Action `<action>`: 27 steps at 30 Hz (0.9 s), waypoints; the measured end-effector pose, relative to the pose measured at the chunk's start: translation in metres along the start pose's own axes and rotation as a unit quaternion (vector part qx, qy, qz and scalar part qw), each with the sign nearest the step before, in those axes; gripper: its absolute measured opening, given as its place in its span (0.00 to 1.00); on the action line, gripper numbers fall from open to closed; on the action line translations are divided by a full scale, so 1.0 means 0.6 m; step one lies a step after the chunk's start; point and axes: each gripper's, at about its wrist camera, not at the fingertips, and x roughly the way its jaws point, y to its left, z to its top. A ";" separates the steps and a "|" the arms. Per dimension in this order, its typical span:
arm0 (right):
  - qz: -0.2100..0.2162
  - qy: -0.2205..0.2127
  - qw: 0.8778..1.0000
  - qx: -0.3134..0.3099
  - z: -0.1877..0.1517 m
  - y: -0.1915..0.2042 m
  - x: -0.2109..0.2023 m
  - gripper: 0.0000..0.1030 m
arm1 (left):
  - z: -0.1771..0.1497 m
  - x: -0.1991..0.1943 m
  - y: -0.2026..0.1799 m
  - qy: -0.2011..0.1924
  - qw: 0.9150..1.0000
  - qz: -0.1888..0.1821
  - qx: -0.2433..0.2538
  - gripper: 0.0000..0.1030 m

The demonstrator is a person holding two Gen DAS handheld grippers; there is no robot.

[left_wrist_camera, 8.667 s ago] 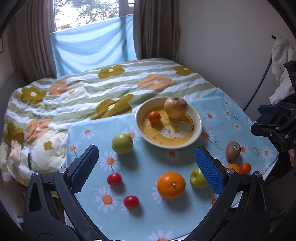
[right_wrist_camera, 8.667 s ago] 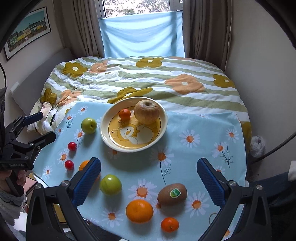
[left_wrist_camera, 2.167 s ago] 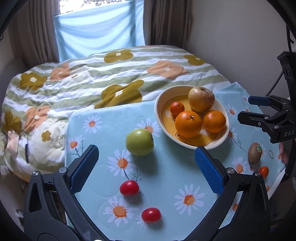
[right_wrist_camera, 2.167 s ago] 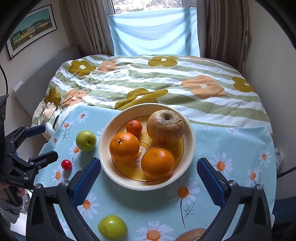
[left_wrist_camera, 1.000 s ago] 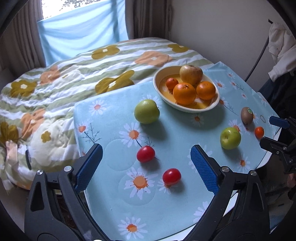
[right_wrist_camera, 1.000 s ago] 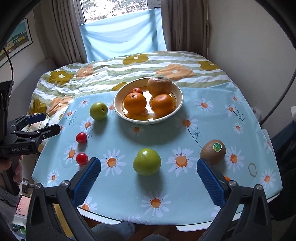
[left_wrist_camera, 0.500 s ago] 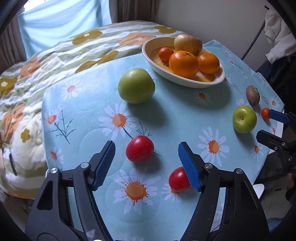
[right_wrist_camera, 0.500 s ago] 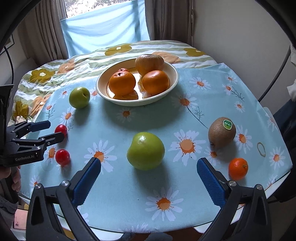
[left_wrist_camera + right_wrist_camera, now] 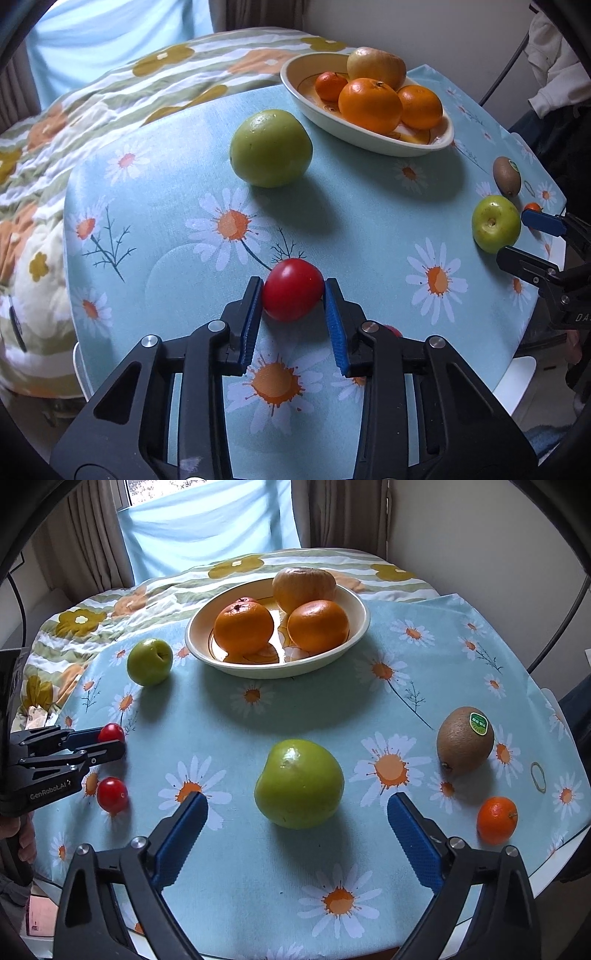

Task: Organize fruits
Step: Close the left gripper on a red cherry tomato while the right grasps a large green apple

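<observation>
My left gripper [image 9: 293,291] is shut on a red cherry tomato [image 9: 293,295] that rests on the daisy tablecloth; from the right wrist view the same gripper [image 9: 99,744] pinches that tomato [image 9: 110,733]. A second tomato [image 9: 112,794] lies just beside it. My right gripper [image 9: 295,805] straddles a green apple [image 9: 299,788]. Its jaws are closing, and the pads [image 9: 181,834] stand clear of the apple. The cream bowl [image 9: 277,670] holds two oranges, a small tangerine and a brownish apple. Another green apple [image 9: 271,147] sits left of the bowl [image 9: 369,142].
A kiwi [image 9: 463,740] and a small tangerine [image 9: 496,819] lie near the table's right edge. A flowered striped quilt [image 9: 110,92] spreads behind the cloth. The table's front edge runs close under both grippers. A person's hand [image 9: 22,838] shows at the far left.
The left gripper came down and its jaws closed on the tomato. The right gripper sank toward the green apple, and its jaws narrowed a little.
</observation>
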 end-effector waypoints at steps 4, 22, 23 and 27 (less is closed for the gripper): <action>0.000 0.007 1.000 -0.004 0.000 0.003 0.008 0.85 | 0.000 -0.001 0.003 -0.002 1.000 -0.001 -0.006 0.37; 0.025 0.028 0.999 -0.009 0.007 -0.003 0.039 0.60 | -0.009 -0.015 0.008 -0.014 0.999 0.014 -0.032 0.37; 0.026 0.028 0.999 -0.009 0.008 -0.004 0.040 0.58 | -0.010 -0.016 0.007 -0.015 0.999 0.014 -0.033 0.37; 0.025 0.028 0.999 -0.010 0.010 -0.009 0.040 0.48 | -0.015 -0.021 0.005 -0.018 0.999 0.018 -0.037 0.37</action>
